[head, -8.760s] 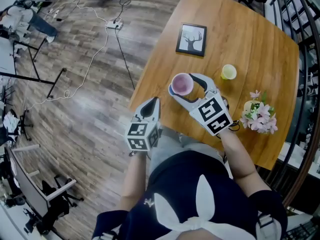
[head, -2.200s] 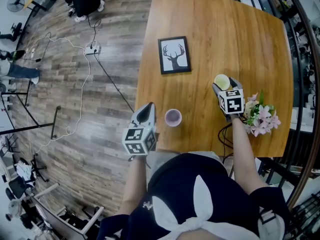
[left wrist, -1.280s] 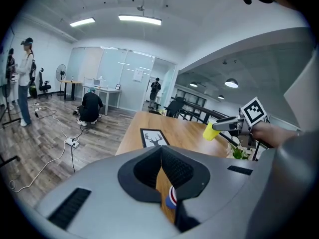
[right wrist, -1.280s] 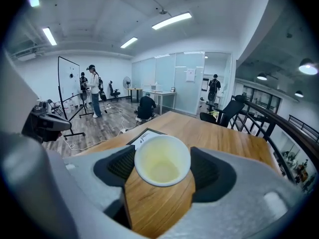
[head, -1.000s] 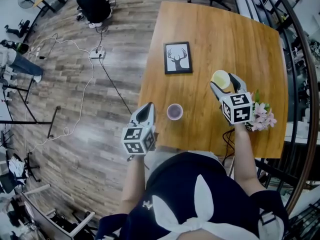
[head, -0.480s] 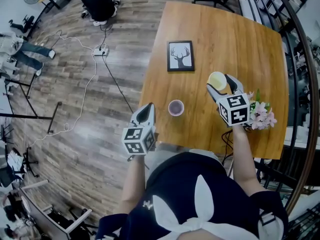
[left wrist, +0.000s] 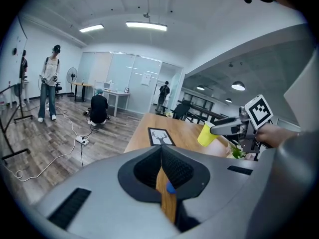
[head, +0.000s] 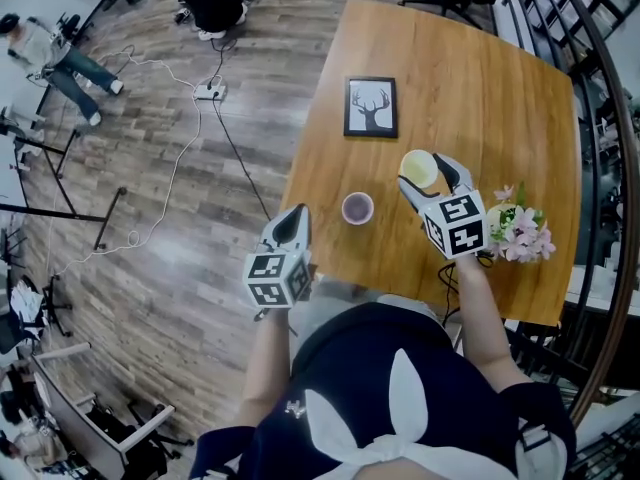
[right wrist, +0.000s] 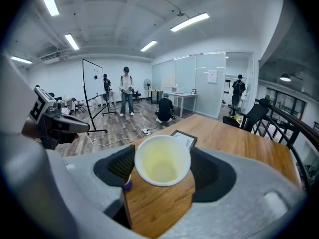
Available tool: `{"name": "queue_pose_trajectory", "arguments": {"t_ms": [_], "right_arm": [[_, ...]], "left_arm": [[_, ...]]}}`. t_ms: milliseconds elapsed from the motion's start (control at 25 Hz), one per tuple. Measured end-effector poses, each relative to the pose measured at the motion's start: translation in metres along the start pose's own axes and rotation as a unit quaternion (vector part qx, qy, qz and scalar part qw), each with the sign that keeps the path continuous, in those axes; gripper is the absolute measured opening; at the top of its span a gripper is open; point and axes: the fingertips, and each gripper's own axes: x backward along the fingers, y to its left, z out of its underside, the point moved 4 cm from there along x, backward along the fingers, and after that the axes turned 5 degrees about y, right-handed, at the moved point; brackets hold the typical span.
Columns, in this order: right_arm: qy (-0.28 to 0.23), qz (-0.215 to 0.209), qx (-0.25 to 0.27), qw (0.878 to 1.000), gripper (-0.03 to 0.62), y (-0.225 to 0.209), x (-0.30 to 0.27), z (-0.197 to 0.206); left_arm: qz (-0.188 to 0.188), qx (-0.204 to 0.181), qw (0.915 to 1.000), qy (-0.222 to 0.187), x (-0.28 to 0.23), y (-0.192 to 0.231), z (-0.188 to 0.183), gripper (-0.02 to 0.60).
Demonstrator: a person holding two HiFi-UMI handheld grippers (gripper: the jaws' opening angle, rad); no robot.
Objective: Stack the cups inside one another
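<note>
In the head view our right gripper clamps the pale yellow paper cup upright, with the small purple plastic cup near its left as the likely nest; the left gripper view shows our left gripper closed, empty and parked aside; the right gripper view shows the yellow cup's mouth facing up.

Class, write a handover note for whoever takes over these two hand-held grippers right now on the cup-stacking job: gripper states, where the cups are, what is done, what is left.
Left gripper: shut, empty, held just off the near edge of the table.
Right gripper: shut on the yellow cup, which is upright and lifted clear of the table.
Purple cup: stands upright near the table's near edge, between the two grippers, apart from the yellow cup.
Done: yellow cup picked up.
Left: carry it over the purple cup, lower it inside, release.
</note>
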Motion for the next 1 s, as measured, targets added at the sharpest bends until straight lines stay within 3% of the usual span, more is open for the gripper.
{"name": "queue_pose_trajectory", "arguments": {"t_ms": [680, 1000], "right_arm": [[-0.002, -0.094, 0.054, 0.994, 0.344, 0.086, -0.013, -0.009], [-0.005, -0.115, 0.071, 0.991, 0.344, 0.107, -0.015, -0.014]], "left_arm": [[-0.013, 0.011, 0.9999, 0.001, 0.021, 0.005, 0.017, 0.018], [-0.014, 0.017, 0.9998, -0.001, 0.023, 0.007, 0.018, 0.018]]}}
